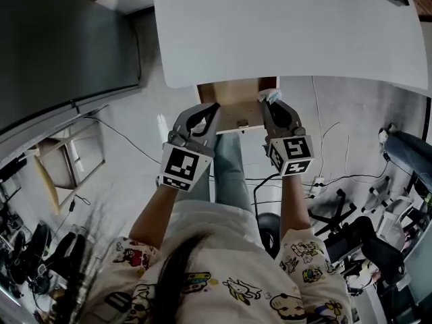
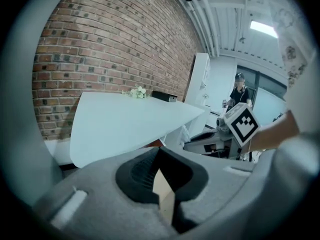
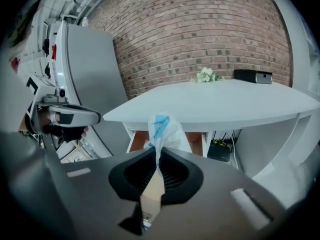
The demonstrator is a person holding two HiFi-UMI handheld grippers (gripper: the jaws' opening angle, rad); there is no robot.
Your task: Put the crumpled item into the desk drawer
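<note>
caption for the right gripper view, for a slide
Right tongs pinch a crumpled white-and-blue item before the open wooden drawer under a white desk.

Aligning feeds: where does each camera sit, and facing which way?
Head view: on the head, steeply down at the open drawer; both forearms, left gripper, right gripper.
Left gripper view: along its shut jaws toward the desk; right gripper shows.
Right gripper view: along jaws pinching the crumpled item; left gripper shows.
Both gripper views share the flowers.

White surface (image 1: pixel 283 32); drawer (image 1: pixel 233 106) wood-brown inside. White-and-blue crumpled item (image 3: pixel 164 129). Grey left tool (image 1: pixel 206 110) and right tool (image 1: pixel 271 106), black-and-white square markings. Red-brown brick wall (image 3: pixel 200 34).
</note>
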